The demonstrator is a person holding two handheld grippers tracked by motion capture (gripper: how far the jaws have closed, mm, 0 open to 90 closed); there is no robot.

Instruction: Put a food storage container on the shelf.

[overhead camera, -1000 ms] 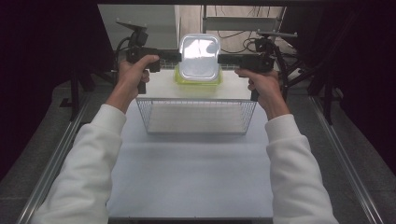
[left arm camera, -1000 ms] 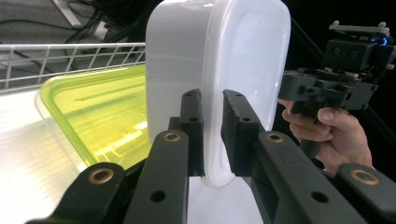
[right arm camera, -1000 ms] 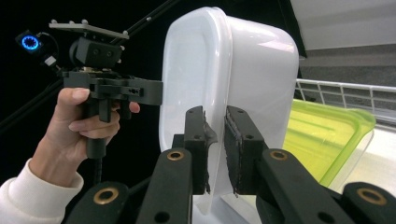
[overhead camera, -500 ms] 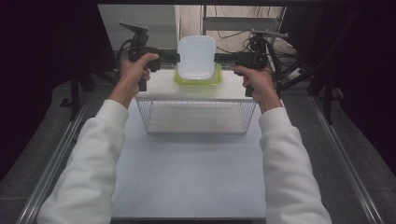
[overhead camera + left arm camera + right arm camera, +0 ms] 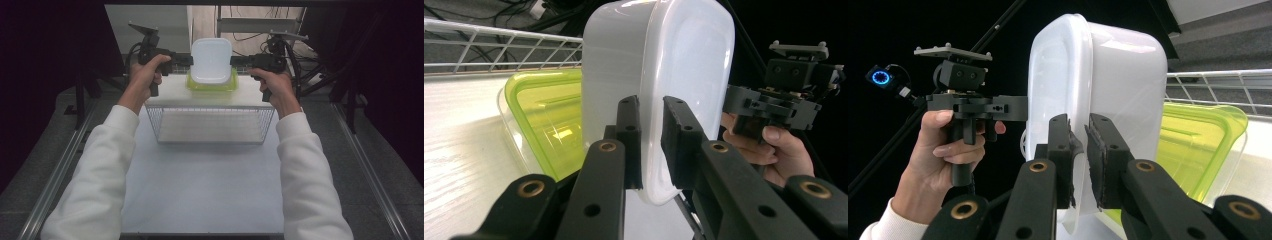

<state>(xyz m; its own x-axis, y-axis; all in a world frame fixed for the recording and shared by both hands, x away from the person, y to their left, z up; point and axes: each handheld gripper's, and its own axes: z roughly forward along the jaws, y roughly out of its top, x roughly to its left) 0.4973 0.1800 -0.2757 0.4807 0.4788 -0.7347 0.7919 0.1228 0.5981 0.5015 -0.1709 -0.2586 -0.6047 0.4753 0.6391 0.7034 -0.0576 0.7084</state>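
Between the two hand-held tools, a white plastic container (image 5: 211,60) is suspended above the far end of the table (image 5: 200,190). The left gripper (image 5: 651,145) pinches the container's rim on one short side, its pads pressed against the thin lip from both faces. The right gripper (image 5: 1079,160) pinches the opposite rim in the same manner. Both grips appear firm; neither pair of jaws stands spread.

The container is tilted so that one broad face is turned toward the high camera. Whether that face is the base or the open mouth cannot be settled from the high view, though the gripper views suggest a closed base.

Directly beneath it rests a second clear container with a yellow-green lid (image 5: 212,85), seated on a pale shelf (image 5: 170,92) just beyond a wire basket (image 5: 210,125). The white container appears lifted clear of the lidded one, not touching it.

Judged progress: the pick-up with both grippers is complete and the container is in transit. Remaining work is placement, most likely onto the lidded container or into the wire basket, followed by release of both rims. The basket currently holds nothing visible.
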